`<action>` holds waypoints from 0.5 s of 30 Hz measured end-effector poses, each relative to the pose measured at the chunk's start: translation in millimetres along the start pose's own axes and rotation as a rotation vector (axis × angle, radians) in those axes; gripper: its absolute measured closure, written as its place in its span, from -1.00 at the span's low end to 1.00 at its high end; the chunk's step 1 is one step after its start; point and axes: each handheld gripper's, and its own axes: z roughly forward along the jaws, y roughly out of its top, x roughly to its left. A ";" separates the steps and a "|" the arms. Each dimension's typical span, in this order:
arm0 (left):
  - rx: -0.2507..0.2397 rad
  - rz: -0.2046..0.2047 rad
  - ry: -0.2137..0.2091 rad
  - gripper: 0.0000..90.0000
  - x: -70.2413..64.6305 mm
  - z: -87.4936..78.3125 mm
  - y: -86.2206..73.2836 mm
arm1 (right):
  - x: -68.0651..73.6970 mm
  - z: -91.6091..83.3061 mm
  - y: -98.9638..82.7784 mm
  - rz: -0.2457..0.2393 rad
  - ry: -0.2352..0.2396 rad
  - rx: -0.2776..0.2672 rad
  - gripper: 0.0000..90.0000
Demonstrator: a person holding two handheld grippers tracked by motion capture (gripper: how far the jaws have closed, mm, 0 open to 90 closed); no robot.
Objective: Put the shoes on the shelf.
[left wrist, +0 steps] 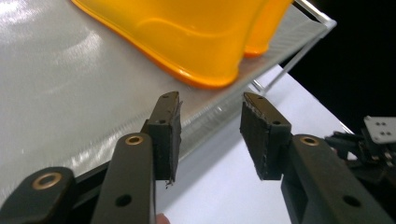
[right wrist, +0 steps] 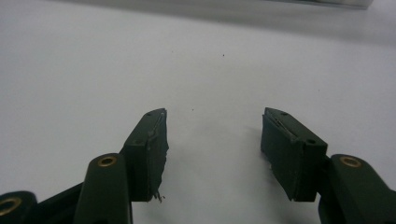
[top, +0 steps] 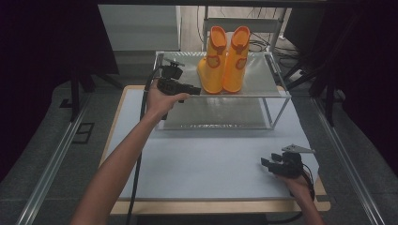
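Note:
Two yellow-orange rubber boots stand upright side by side on the top shelf of a wire rack [top: 280, 95], the left boot [top: 212, 70] beside the right boot [top: 236, 65]. My left gripper [top: 196, 89] is held over the shelf's front left part, its jaws open just short of the left boot's toe. In the left gripper view the gripper [left wrist: 211, 100] has nothing between its pads, with the boot's toe [left wrist: 187, 37] close ahead and the second boot [left wrist: 261, 28] behind it. My right gripper [top: 265, 163] rests low at the table's front right. Its jaws [right wrist: 215, 116] stand open over bare mat.
The rack has a lower shelf [top: 211, 115] under the top one and stands at the back of a pale blue mat [top: 206, 159] on a wooden table. Dark curtains and metal rails flank the table. The other gripper [left wrist: 373, 140] appears far off in the left gripper view.

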 end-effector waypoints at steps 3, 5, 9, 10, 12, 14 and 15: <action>-0.010 0.019 -0.023 0.21 -4.1 -12.9 -6.8 | 0.1 0.1 -0.1 -0.001 -0.001 -0.001 -0.08; -0.005 0.029 -0.031 0.17 -6.1 -18.8 -11.5 | 0.3 0.1 -0.1 -0.002 -0.002 -0.001 -0.08; -0.012 0.040 -0.047 0.12 -8.8 -26.7 -21.7 | 0.4 0.0 -0.1 -0.002 -0.002 0.000 -0.08; -0.017 0.039 -0.052 0.11 -10.3 -28.5 -25.8 | 0.4 -0.1 -0.1 -0.003 -0.002 0.000 -0.08; -0.024 0.048 -0.059 0.10 -12.5 -32.5 -34.0 | 0.3 -0.1 -0.1 -0.003 -0.001 0.000 -0.08; -0.023 0.056 -0.063 0.09 -13.2 -36.2 -42.1 | 0.1 -0.2 -0.1 -0.003 -0.001 0.001 -0.08; -0.024 0.056 -0.064 0.09 -13.6 -37.9 -46.2 | 0.0 -0.3 -0.1 -0.003 -0.002 0.001 -0.08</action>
